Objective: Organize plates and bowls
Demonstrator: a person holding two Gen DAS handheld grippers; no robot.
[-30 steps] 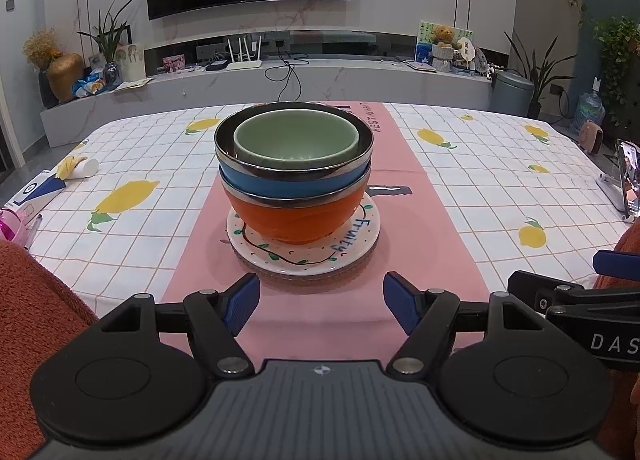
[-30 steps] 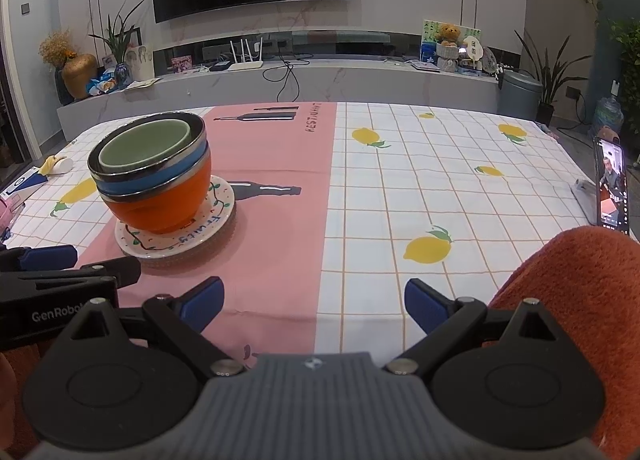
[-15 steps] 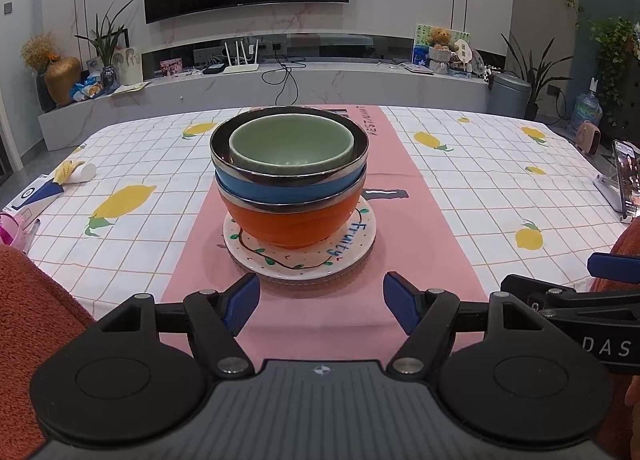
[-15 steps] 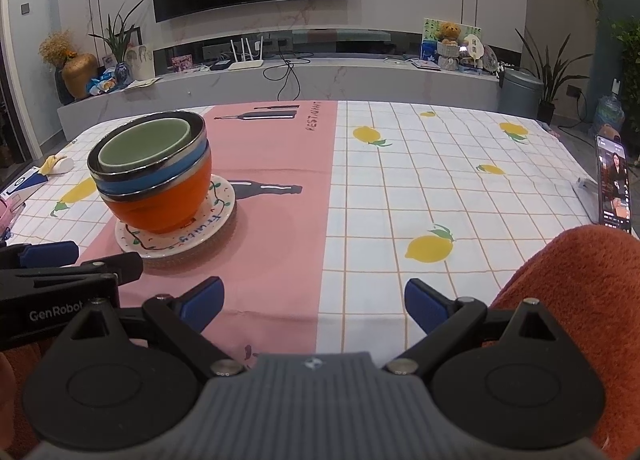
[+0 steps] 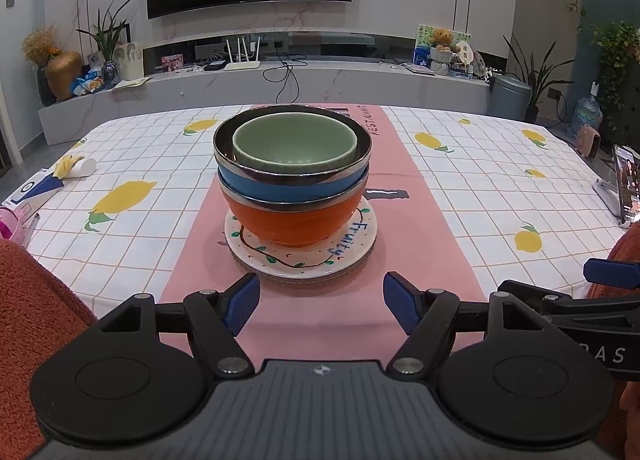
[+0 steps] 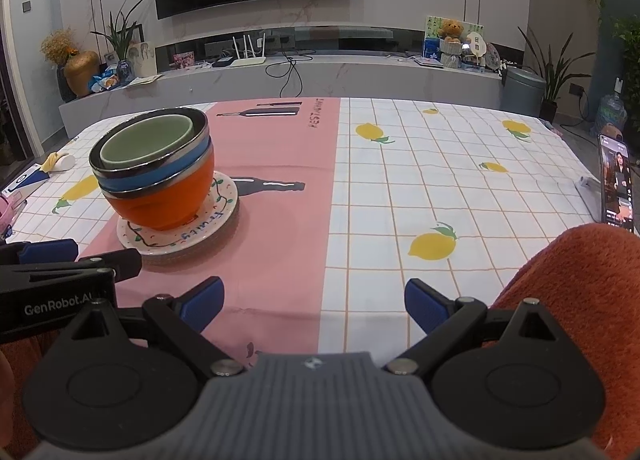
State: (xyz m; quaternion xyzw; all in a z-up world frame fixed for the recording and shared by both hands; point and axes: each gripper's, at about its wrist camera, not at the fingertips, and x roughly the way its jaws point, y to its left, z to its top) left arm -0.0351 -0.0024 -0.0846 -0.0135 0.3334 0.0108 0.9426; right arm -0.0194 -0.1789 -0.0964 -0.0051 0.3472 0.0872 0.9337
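Glossy metal-rimmed bowls (image 5: 292, 180) on a glazed plate (image 5: 348, 256), smooth printed tablecloth (image 5: 480, 188) beneath.

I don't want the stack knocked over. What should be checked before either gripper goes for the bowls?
1. Left gripper open with nothing between its pads: ok.
2. Right gripper open and empty: ok.
3. Green bowl nested in the blue bowl, which sits in the orange bowl, stack upright: ok.
4. Orange bowl resting on the plate, inside its rim: ok.
5. Left gripper lined up with the stack, short of the plate: ok.
6. Right gripper lined up with the stack: not ok, the stack lies off to its left.
7. More plates under the top one: cannot tell.
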